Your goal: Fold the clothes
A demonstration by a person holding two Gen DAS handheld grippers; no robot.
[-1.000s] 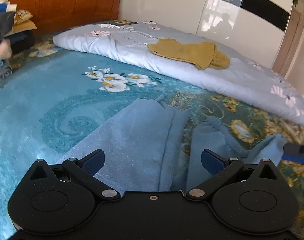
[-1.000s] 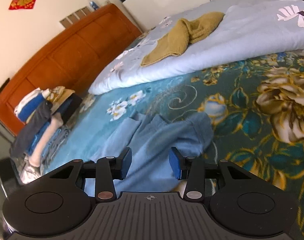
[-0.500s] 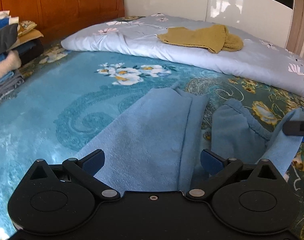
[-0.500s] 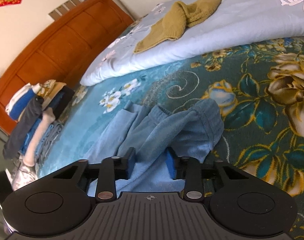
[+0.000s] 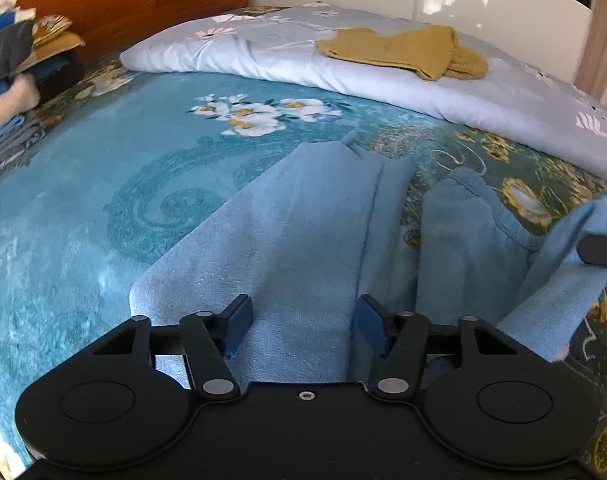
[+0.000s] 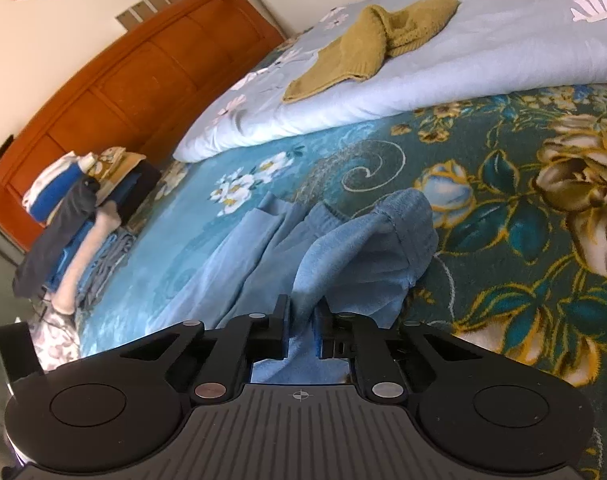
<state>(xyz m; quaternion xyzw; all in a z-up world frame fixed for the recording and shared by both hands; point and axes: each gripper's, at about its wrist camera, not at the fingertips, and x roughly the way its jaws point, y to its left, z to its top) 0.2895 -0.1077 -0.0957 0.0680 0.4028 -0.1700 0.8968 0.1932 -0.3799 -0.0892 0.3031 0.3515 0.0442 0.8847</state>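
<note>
Right gripper [image 6: 301,330], jaws clamped on a raised fold of the light blue fleece garment [image 6: 355,256] lying on the floral teal blanket [image 6: 523,200]; left gripper [image 5: 303,322], jaws spread wide above the garment.

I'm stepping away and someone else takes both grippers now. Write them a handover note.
Left gripper: open, low over the flat part of the light blue garment, gripping nothing.
Right gripper: shut on a fold of the same garment, lifting that edge off the blanket.
The garment lies on the teal floral blanket, partly flat, its right part bunched and raised.
A mustard sweater lies unfolded on the pale quilt behind; a stack of folded clothes sits near the headboard.
Done: right side gripped.
Left: grip with the left, complete the fold, probably the sweater next.
</note>
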